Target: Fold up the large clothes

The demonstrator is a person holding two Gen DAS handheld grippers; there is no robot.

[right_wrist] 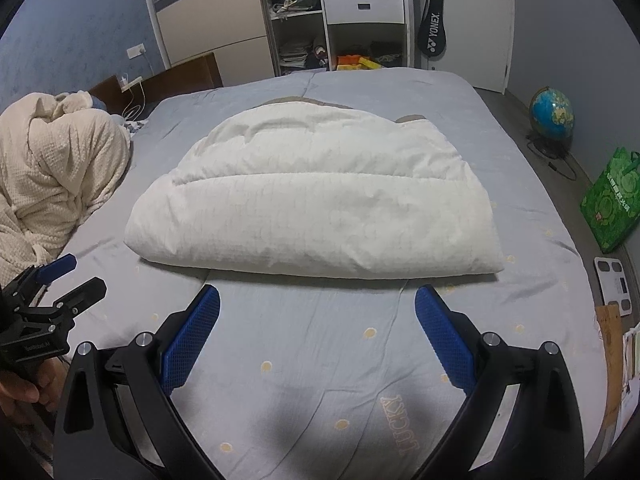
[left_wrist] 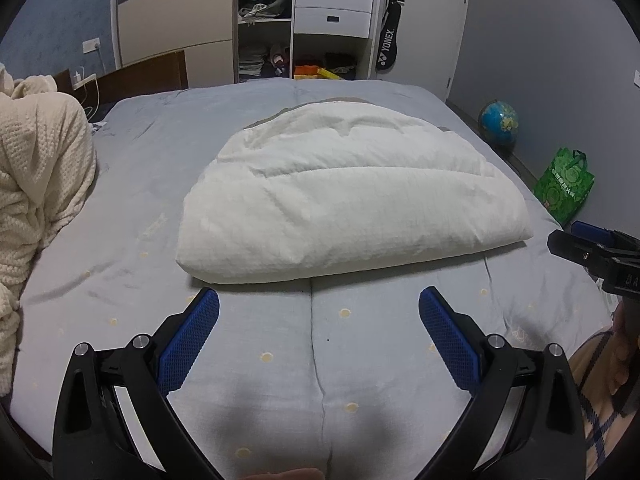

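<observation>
Crosswise, folded white quilt point(left_wrist: 352, 192) on bed point(left_wrist: 160, 184); long axis left-right.

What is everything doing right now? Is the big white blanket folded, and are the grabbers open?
White blanket: folded, lying flat on the bed.
Left gripper: open, holding nothing.
Right gripper: open, holding nothing.
Cream blanket: bunched in a heap.
Drawers: shut.
Green bag: standing upright on the floor.
</observation>
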